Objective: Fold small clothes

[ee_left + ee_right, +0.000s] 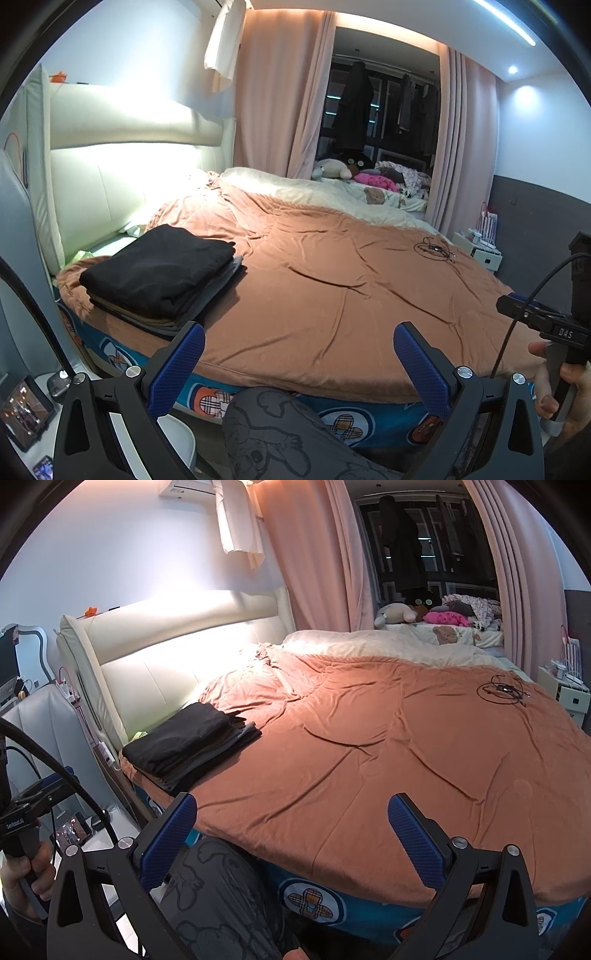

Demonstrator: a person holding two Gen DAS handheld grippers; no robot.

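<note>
A stack of folded dark clothes (pixel 162 273), black on top and grey beneath, lies on the near left corner of the bed's orange blanket (pixel 332 280). It also shows in the right wrist view (pixel 192 742). My left gripper (pixel 299 354) is open and empty, held off the bed's near edge, just right of the stack. My right gripper (pixel 291 830) is open and empty, also off the near edge. The right gripper's body (pixel 546 325) shows at the right edge of the left wrist view. The left gripper's body (pixel 29 812) shows at the left of the right wrist view.
A tangle of black cable (pixel 434 248) lies on the blanket at the far right. A padded cream headboard (pixel 122 177) stands on the left. Soft toys (pixel 332 168) and clothes sit on the window ledge. A white nightstand (pixel 480 253) stands at right. My grey patterned trouser leg (pixel 280 432) is below.
</note>
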